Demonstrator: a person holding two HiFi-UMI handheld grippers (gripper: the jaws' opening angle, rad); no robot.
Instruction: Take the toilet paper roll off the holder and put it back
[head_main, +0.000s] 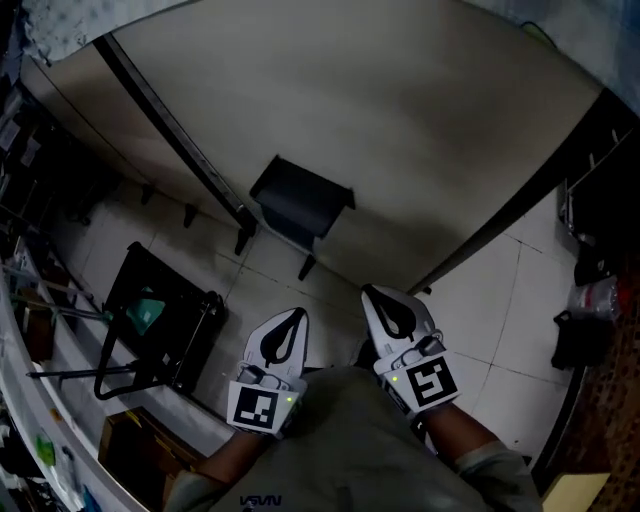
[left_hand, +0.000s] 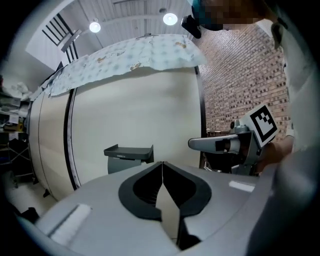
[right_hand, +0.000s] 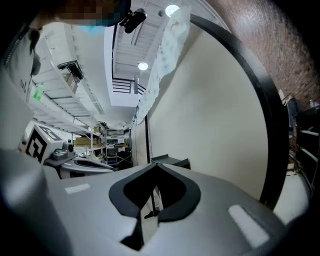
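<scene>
A dark grey toilet paper holder (head_main: 300, 200) with a flat shelf top is fixed to the cream wall panel (head_main: 400, 130). It shows ahead of both grippers, in the left gripper view as the holder (left_hand: 128, 152) and in the right gripper view as the holder (right_hand: 171, 162). No paper roll shows in any view. My left gripper (head_main: 297, 313) and right gripper (head_main: 367, 291) hang side by side short of the wall, pointing at it. Both are shut with nothing between the jaws. The left gripper (left_hand: 162, 163) has the right gripper (left_hand: 193, 144) beside it.
A black cart (head_main: 165, 325) with a teal object stands on the tiled floor at left, beside cluttered shelving. A cardboard box (head_main: 130, 445) sits near my feet. Black frame strips (head_main: 170, 130) cross the panel. A dark bag (head_main: 580, 340) is at right. A brick wall (left_hand: 240, 75) lies beyond.
</scene>
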